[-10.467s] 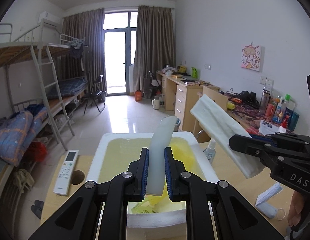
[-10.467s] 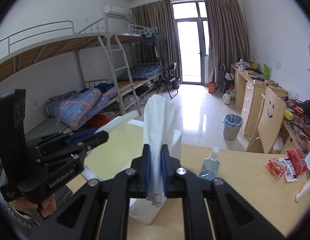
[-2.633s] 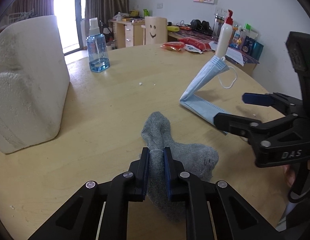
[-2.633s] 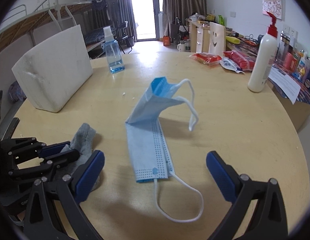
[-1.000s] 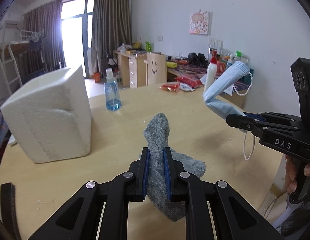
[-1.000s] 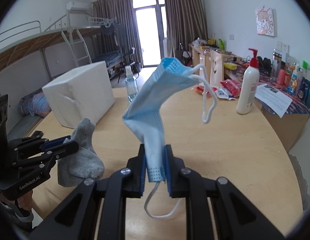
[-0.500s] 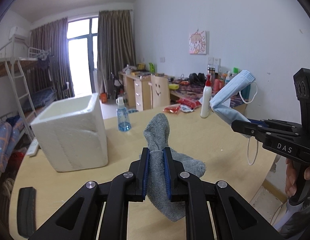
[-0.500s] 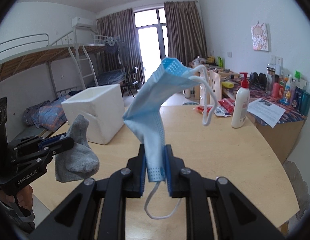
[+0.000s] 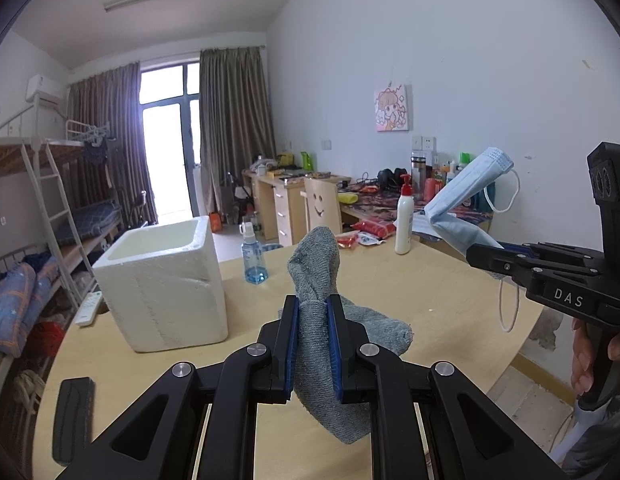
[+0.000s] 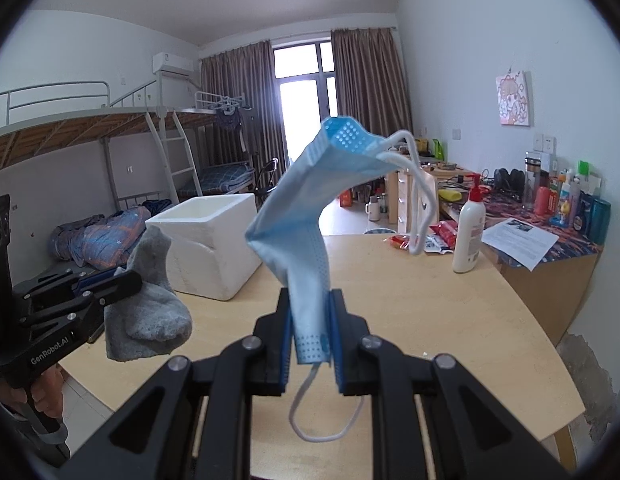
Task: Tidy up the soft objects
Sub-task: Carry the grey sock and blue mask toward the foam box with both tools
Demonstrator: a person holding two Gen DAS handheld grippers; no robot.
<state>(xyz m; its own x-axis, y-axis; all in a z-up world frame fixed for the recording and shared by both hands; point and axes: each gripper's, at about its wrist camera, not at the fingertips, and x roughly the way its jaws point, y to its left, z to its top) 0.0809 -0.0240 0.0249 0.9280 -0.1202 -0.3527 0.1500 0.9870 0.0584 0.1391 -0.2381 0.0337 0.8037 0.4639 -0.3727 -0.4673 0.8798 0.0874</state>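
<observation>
My left gripper [image 9: 313, 308] is shut on a grey sock [image 9: 316, 264] and holds it high above the round wooden table [image 9: 390, 292]. The sock also shows in the right wrist view [image 10: 147, 304], hanging from the left gripper [image 10: 125, 278]. My right gripper [image 10: 310, 304] is shut on a folded blue face mask [image 10: 305, 208] with white ear loops, also held well above the table. In the left wrist view the mask [image 9: 466, 196] sticks up from the right gripper [image 9: 476, 254] at the right. An open white foam box [image 9: 161, 276] stands on the table's left; it also shows in the right wrist view [image 10: 213, 244].
A blue spray bottle [image 9: 253, 256] stands beside the box. A white pump bottle [image 10: 468, 230] and red snack packets [image 10: 442, 232] sit at the table's far side. A black object [image 9: 73, 416] lies near the table's left edge. A remote [image 9: 87, 306] lies behind the box. Cluttered desks line the right wall.
Both grippers have risen further above the table with the sock and the mask still held. The foam box's open top has come into view.
</observation>
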